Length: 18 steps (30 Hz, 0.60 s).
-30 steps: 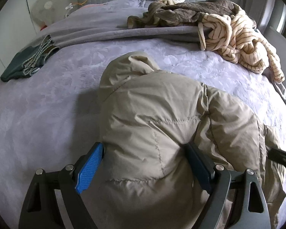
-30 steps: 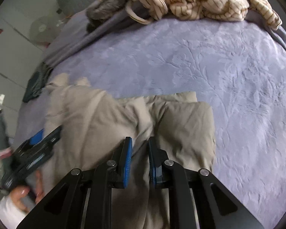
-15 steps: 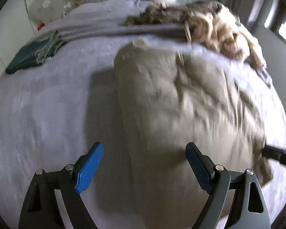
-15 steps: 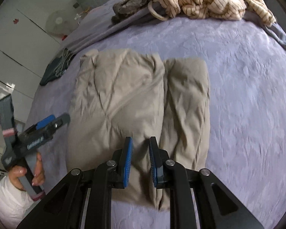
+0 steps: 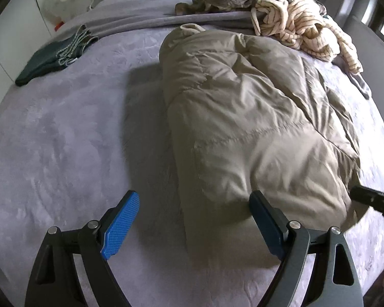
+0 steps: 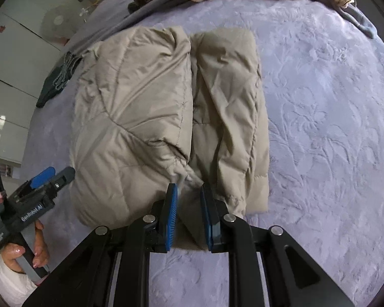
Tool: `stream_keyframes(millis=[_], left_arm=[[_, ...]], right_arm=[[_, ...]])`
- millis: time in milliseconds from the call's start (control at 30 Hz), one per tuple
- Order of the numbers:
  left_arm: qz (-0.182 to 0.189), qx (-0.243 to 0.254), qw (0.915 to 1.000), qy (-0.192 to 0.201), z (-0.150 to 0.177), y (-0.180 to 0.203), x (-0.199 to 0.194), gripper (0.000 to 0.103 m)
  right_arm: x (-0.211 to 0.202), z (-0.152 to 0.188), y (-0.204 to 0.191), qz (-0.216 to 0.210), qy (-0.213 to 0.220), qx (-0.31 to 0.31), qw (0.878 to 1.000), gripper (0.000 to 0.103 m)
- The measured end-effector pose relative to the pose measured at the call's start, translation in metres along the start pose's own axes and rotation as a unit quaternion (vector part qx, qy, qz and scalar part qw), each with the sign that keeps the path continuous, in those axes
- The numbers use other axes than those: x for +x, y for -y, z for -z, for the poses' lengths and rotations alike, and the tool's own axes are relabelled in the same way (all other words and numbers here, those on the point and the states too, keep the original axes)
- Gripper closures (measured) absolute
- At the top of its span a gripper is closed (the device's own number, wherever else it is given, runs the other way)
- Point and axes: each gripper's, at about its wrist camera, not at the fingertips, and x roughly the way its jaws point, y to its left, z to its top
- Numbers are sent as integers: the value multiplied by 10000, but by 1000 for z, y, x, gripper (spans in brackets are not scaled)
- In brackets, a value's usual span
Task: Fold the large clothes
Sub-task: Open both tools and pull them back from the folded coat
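The right gripper (image 6: 189, 215), jaws narrow and parting, has just let go of the tan puffer jacket (image 6: 166, 117); the hem fabric sits loose between its pads. The left gripper (image 5: 193, 226) stays spread wide and empty. Both have drawn back toward the near edge of the bed (image 6: 332, 102), leaving the jacket folded mid-bed: this fold looks finished

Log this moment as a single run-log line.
stage: beige puffer jacket folded on purple bedspread | left gripper: open, empty | right gripper: narrow gap, empty, at jacket's near edge
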Motion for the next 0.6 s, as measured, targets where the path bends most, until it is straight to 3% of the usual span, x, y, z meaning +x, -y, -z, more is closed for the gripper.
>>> stream_keyframes(millis=[367, 400, 600], left_arm=[[98, 4, 9998, -162, 15, -2, -33, 13], [113, 6, 9998, -175, 16, -3, -35, 0], [157, 148, 9997, -76, 25, -11, -50, 0]], right_arm=[[-32, 23, -11, 35, 72, 269, 9996, 82], [-34, 26, -14, 56, 78, 294, 9995, 82], [-41, 40, -29, 168, 105, 377, 9991, 82]])
